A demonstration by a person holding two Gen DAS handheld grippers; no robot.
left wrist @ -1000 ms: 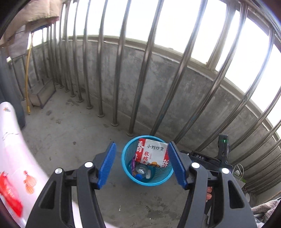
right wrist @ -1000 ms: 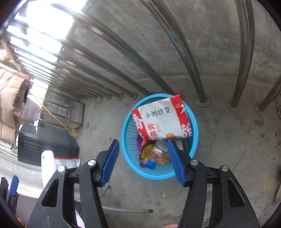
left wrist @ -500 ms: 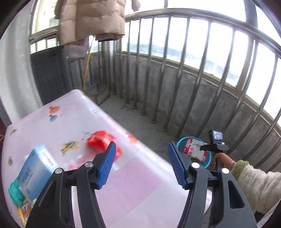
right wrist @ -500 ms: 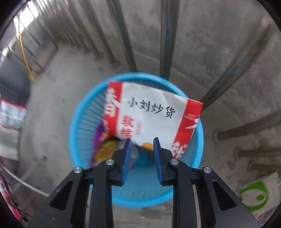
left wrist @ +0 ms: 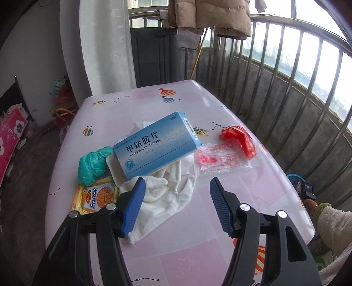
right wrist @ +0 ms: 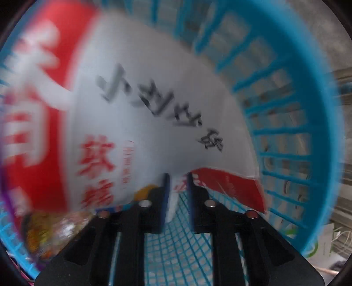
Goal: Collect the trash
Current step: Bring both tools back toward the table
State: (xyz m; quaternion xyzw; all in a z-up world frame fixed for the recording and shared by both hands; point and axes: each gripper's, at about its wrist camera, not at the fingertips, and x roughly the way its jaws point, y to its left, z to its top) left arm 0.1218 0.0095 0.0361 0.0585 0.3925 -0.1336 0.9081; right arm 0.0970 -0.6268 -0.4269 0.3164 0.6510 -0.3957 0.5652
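My left gripper (left wrist: 177, 184) hangs open over the pink table (left wrist: 198, 253), empty. Beyond its tips lies a pile of trash: a blue tablet box (left wrist: 154, 149) on a white cloth (left wrist: 167, 193), a crumpled green bag (left wrist: 93, 165), a yellow biscuit wrapper (left wrist: 96, 198), a clear wrapper with red print (left wrist: 220, 160) and a red plastic bag (left wrist: 239, 138). My right gripper (right wrist: 178, 178) points down inside the blue basket (right wrist: 325, 132). Its jaws are closing to a narrow gap at the lower edge of a red-and-white snack bag (right wrist: 154, 110), and a white strip shows in that gap.
The basket (left wrist: 294, 177) stands on the concrete floor past the table's right edge, beside steel railing bars (left wrist: 308, 99). A person's fleecy sleeve (left wrist: 330, 222) reaches toward it. More wrappers (right wrist: 44, 233) lie in the basket. A dark cabinet (left wrist: 154, 55) and a hanging coat (left wrist: 211, 15) stand beyond the table.
The left gripper swung from over the basket to the table and stayed open. The right gripper sank into the basket, and its jaws narrowed from wide to nearly together.
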